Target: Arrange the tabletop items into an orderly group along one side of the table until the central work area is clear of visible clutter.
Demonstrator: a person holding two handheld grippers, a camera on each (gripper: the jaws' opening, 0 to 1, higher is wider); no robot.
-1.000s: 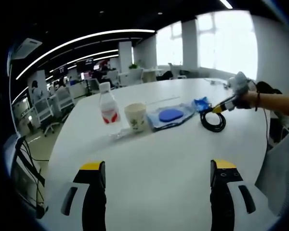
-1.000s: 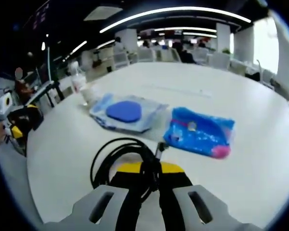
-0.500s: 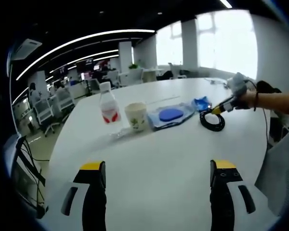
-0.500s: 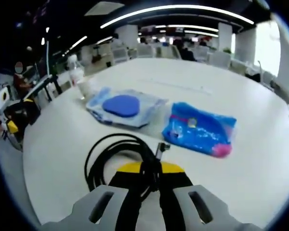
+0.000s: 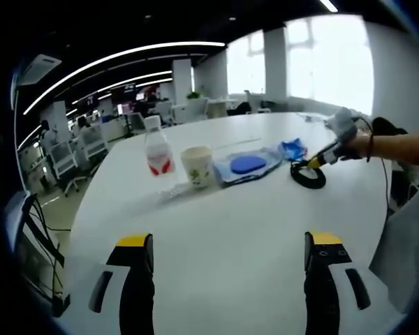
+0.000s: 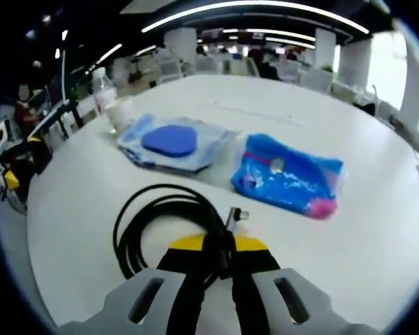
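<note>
Across the broad white counter (image 5: 216, 230), the items stand in a loose row toward the far side: a water bottle (image 5: 156, 151), a paper cup (image 5: 197, 167), a clear pouch holding a blue disc (image 5: 248, 166), then a blue printed packet (image 6: 288, 183). Next in size, the coiled black cable (image 6: 160, 225) lies on the counter just in front of the pouch and packet, at the near end of that row. The right gripper (image 6: 218, 246) has its yellow-tipped jaws pressed together on a strand of the coil, beside the small connector plug (image 6: 236, 215). Compared with a second ago, the coil sits a little nearer the pouch in the left gripper view, and the right gripper view has risen slightly over it, so the cable seems to be getting nudged into line with the others. The left gripper (image 5: 227, 244) hangs over bare counter with jaws spread wide, holding nothing. Judging by this, the cable is nearly placed, and the central area looks close to clear.
</note>
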